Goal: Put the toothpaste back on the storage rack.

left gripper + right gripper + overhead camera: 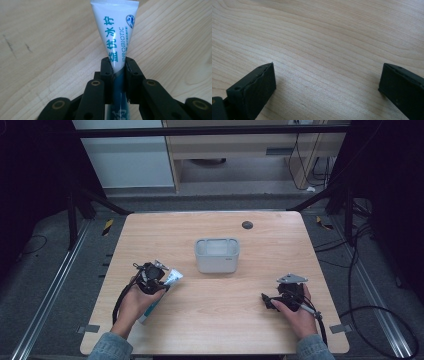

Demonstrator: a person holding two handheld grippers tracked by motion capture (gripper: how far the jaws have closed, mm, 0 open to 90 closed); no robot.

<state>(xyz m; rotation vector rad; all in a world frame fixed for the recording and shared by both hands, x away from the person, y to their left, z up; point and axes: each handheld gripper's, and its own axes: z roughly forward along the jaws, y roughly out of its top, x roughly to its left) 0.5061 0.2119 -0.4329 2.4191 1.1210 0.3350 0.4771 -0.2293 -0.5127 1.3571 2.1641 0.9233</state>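
Two grippers work over a pale wooden surface (pixel 210 295). At the lower left of the high view, the left gripper (pixel 162 279) has its jaws clamped on a white toothpaste tube (pixel 161 290) with teal lettering. The left gripper view shows the grip plainly: both black pads pinch the tube (pixel 117 37) partway along its body, with the flat crimped end running out ahead of the jaws toward the top of the frame and the rest passing back beneath the gripper. The tube's long axis therefore lies in line with the gripper's own reach, slanting from lower left to upper right in the high view.

Up and to the right of it, at mid-frame, stands a grey open-topped bin (pixel 216 255), near the tube's leading end but apart from it. Judging by that layout, the tube points roughly toward the bin, and the left hand is the nearer one.

At the lower right, the right gripper (pixel 267 301) rests low over bare wood, jaws spread wide with nothing between them.
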